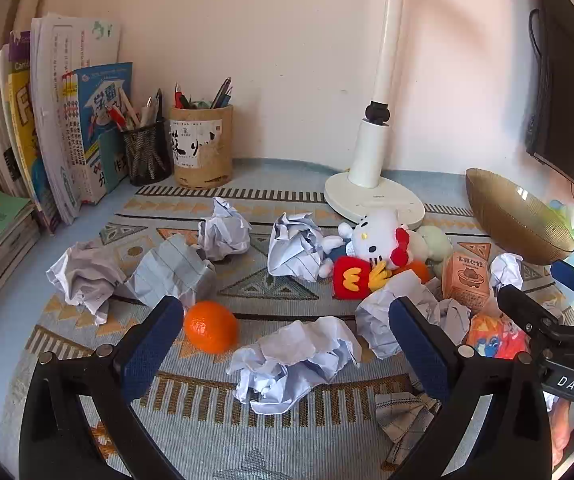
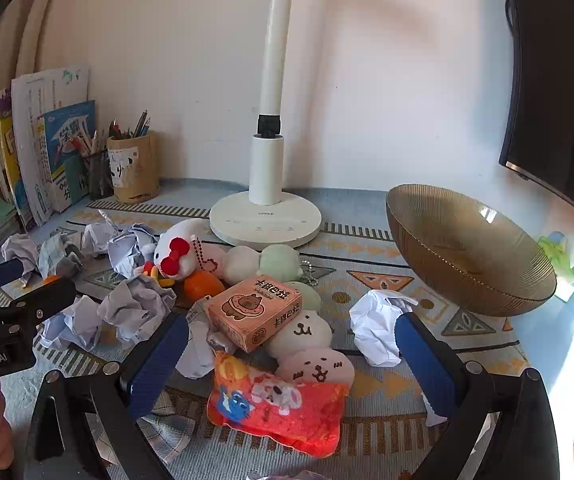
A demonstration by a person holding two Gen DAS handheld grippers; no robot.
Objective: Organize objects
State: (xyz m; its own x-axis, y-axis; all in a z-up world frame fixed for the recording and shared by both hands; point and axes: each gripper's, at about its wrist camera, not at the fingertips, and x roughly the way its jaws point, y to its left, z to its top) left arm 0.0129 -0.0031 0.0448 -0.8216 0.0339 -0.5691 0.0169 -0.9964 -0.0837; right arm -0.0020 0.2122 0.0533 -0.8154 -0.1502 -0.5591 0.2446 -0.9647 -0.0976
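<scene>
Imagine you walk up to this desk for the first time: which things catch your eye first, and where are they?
Crumpled paper balls lie scattered across the patterned mat. A white plush cat with a red bow lies mid-desk before the white lamp base, beside an orange carton. An empty amber bowl sits right, and a bright mandarin lies near the open left gripper.

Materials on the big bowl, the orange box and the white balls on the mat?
Bowl: probably amber-tinted glass, possibly plastic; glossy, translucent, finely ribbed wall. Orange box: printed cardboard, matte, folded edges. White balls: crumpled paper, some with ruled lines.
</scene>
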